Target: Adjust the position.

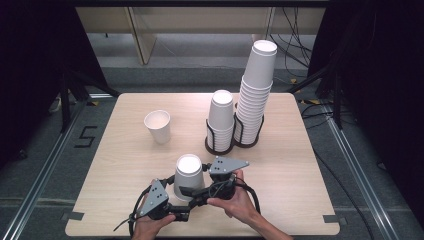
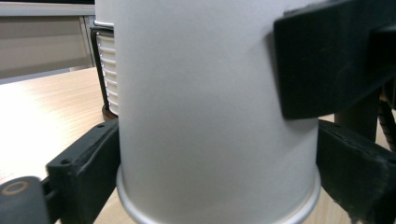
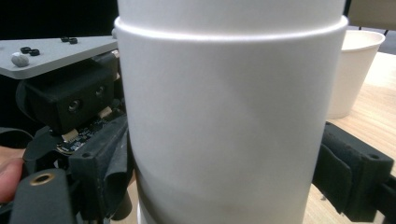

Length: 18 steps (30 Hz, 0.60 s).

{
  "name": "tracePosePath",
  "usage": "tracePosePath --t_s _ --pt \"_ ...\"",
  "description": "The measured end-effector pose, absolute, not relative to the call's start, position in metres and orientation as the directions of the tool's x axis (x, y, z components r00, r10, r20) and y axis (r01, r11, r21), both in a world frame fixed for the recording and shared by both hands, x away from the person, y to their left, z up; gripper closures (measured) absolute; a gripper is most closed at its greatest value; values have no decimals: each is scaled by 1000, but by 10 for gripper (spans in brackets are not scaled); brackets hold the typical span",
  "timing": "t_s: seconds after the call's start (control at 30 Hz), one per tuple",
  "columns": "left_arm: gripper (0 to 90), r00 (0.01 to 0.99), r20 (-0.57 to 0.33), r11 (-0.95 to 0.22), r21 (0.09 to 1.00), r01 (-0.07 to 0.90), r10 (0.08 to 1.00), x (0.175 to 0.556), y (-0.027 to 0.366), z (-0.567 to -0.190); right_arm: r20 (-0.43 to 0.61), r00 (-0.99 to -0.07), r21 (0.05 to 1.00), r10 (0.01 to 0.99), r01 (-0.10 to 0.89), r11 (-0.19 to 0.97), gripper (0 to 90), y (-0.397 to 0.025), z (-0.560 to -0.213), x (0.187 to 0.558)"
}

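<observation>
Both the left hand-held gripper (image 1: 176, 191) and right hand-held gripper (image 1: 192, 186) clamped the upside-down cup (image 1: 189, 176), whose nested seam appeared in the right gripper view, near the upright cup (image 1: 158, 126).

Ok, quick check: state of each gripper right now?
Left gripper: shut on the upside-down cup, low on its wall.
Right gripper: shut on the same cup, higher up.
</observation>
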<state>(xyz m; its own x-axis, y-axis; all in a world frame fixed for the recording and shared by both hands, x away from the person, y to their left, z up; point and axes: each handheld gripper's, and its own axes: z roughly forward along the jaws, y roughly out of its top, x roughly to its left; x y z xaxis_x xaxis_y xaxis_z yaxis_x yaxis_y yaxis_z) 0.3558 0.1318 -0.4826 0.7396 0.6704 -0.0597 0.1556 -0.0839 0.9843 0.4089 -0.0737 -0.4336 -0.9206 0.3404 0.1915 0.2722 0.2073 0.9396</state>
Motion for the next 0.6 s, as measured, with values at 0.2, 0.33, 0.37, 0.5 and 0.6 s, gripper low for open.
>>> tracePosePath --t_s 0.2,0.33,0.37,0.5,0.6 --pt "94 749 -55 -85 985 148 660 357 133 -483 168 -923 948 346 247 201 149 -75 -425 409" --pt "98 760 -47 -95 985 143 648 356 130 -485 176 -923 952 342 248 181 153 -79 -415 411" --pt "98 761 -46 -100 984 145 647 356 129 -485 165 -928 954 335 235 183 156 -79 -413 412" --pt "97 768 -38 -120 982 148 639 355 128 -485 186 -928 953 322 250 169 206 -79 -408 412" --pt "72 774 -56 -106 982 157 631 356 128 -486 184 -932 954 314 246 173 228 -79 -407 413"
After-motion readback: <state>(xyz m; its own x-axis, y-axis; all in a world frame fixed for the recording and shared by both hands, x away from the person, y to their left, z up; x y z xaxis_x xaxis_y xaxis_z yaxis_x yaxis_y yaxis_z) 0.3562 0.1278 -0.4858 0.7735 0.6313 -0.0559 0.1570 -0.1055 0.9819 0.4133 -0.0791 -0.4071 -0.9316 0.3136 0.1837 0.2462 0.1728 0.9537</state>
